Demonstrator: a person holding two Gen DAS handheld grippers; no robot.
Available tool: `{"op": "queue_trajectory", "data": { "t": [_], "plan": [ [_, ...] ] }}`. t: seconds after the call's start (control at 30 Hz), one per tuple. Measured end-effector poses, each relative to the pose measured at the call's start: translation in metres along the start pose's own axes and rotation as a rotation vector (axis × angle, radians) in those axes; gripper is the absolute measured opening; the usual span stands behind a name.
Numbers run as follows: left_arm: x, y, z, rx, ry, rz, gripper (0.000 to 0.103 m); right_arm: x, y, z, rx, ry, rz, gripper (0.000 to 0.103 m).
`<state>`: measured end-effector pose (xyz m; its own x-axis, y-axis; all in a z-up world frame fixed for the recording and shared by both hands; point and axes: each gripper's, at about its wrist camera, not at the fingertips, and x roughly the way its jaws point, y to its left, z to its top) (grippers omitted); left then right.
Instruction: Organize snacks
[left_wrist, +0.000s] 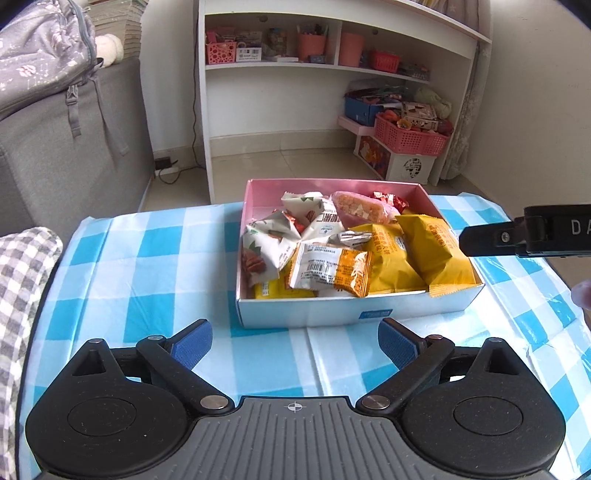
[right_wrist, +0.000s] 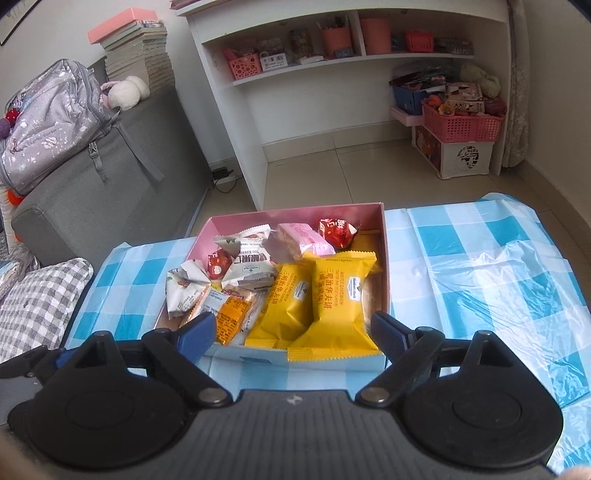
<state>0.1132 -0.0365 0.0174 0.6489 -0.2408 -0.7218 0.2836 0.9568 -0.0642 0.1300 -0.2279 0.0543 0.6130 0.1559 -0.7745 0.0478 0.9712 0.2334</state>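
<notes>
The tabletop (left_wrist: 147, 266) is covered by a blue-and-white checked plastic cloth (right_wrist: 480, 266), creased and glossy, with loose wrinkles on its right part in the right wrist view. Directly on the cloth stands one shallow open box (left_wrist: 314, 314), white outside and pink inside, filled with wrapped snacks (right_wrist: 295, 288). It sits toward the far middle of the tabletop, its near wall facing both cameras.

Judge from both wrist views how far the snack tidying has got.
Done: the snack packets, yellow ones included, lie in the pink box, though heaped loosely. In hand: nothing; the left gripper and right gripper are open and empty, the right one at the box's near edge. Left: no packets show on the checked cloth; perhaps only straightening.
</notes>
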Motion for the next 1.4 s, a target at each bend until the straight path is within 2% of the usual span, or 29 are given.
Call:
{"op": "queue_trajectory", "data": {
  "t": [0.23, 0.33, 0.6, 0.7, 1.0, 1.13, 1.4],
  "plan": [
    [-0.027, 0.006, -0.021, -0.094, 0.071, 0.082, 0.099, -0.018, 0.003, -0.021, 0.015, 0.069, -0.075, 0.096],
    [-0.038, 0.007, -0.029, -0.121, 0.094, 0.124, 0.1, -0.028, 0.008, -0.03, 0.003, 0.071, -0.097, 0.099],
    [-0.061, -0.001, -0.036, -0.091, 0.107, 0.207, 0.102, -0.043, 0.015, -0.054, -0.065, 0.06, -0.164, 0.102],
    [-0.064, -0.002, -0.038, -0.089, 0.108, 0.216, 0.102, -0.045, 0.017, -0.056, -0.097, 0.053, -0.197, 0.102],
    [-0.056, -0.002, -0.041, -0.114, 0.14, 0.228, 0.102, -0.04, 0.033, -0.059, -0.163, 0.048, -0.192, 0.103],
    [-0.056, 0.0, -0.041, -0.125, 0.141, 0.218, 0.102, -0.034, 0.035, -0.061, -0.16, 0.079, -0.174, 0.103],
    [-0.058, -0.002, -0.04, -0.125, 0.14, 0.204, 0.102, -0.034, 0.04, -0.062, -0.157, 0.074, -0.181, 0.103]
  ]
}}
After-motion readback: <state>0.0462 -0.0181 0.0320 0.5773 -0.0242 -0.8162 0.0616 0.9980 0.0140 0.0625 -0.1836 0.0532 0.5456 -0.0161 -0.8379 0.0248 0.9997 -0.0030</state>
